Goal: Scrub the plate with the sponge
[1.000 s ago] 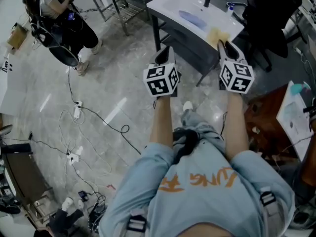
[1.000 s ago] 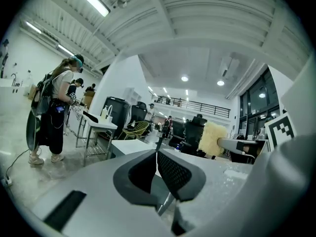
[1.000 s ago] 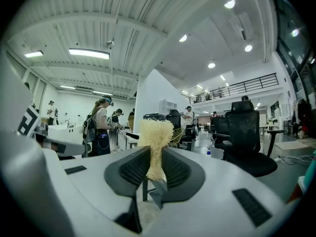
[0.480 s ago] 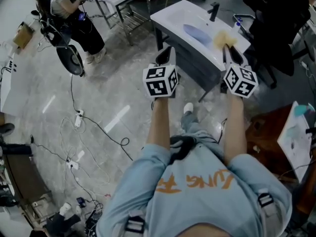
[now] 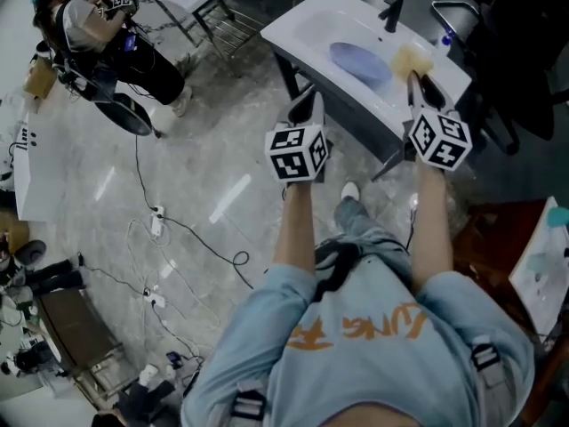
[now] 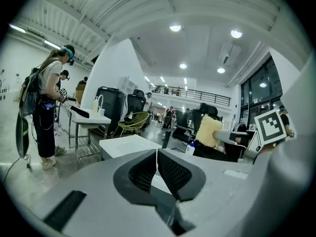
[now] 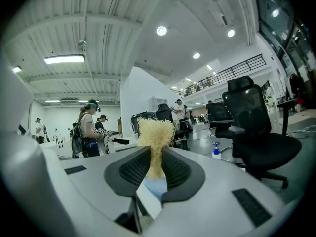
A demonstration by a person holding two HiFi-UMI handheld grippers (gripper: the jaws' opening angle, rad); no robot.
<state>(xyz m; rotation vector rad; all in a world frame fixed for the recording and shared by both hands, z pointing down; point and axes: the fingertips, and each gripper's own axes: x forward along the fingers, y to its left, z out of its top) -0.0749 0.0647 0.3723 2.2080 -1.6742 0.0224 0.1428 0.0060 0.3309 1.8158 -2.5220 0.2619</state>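
Head view: the left gripper (image 5: pixel 308 100) is held out near the front edge of the white rectangular basin-top table (image 5: pixel 298 20). The right gripper (image 5: pixel 414 80) carries the pale yellow fibrous sponge (image 5: pixel 412 59) over the table's right part. The pale blue oval plate (image 5: pixel 360 63) lies flat in the basin, just left of the sponge.

Left gripper view: the jaws are pressed together with nothing between them. The table top (image 6: pixel 126 144) is ahead, and the sponge (image 6: pixel 208 131) is off to the right.

Right gripper view: the jaws pinch the sponge (image 7: pixel 156 130), and its frayed top stands above them.
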